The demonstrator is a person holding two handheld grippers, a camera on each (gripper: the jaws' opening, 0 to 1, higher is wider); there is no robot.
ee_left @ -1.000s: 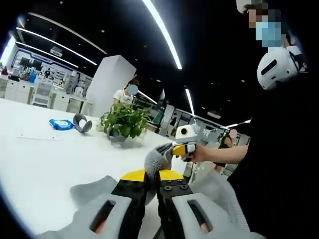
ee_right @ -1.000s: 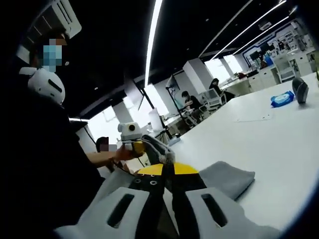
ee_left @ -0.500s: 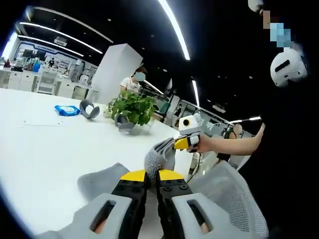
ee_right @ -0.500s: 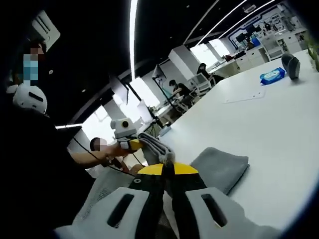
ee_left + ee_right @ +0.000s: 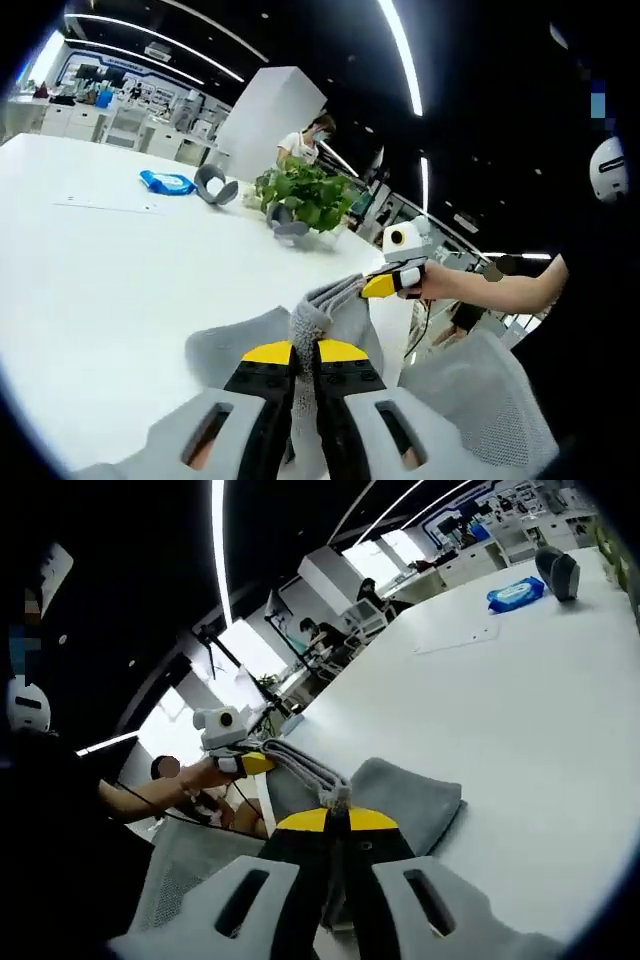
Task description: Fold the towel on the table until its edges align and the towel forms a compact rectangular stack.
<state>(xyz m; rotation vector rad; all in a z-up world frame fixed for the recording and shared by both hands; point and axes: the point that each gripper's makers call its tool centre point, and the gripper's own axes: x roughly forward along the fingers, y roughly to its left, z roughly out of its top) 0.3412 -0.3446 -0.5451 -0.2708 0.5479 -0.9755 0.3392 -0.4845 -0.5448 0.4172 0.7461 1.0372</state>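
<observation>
Now lower than a second ago: grey towel (image 5: 330,305) edge, pinched in closed left gripper (image 5: 305,352) and right gripper (image 5: 335,820) fingers, carried over the layer lying at the white table (image 5: 90,290) near edge; fold underway.

- Grey towel (image 5: 325,310), plain, no pattern.
- White table (image 5: 110,270).
- Yellow and black jaw tips, pale grey bodies on left gripper (image 5: 305,352) and right gripper (image 5: 337,822).
- Blue packet (image 5: 167,182).
- Green potted plant (image 5: 308,195).
- Grey mesh chair (image 5: 475,395).
</observation>
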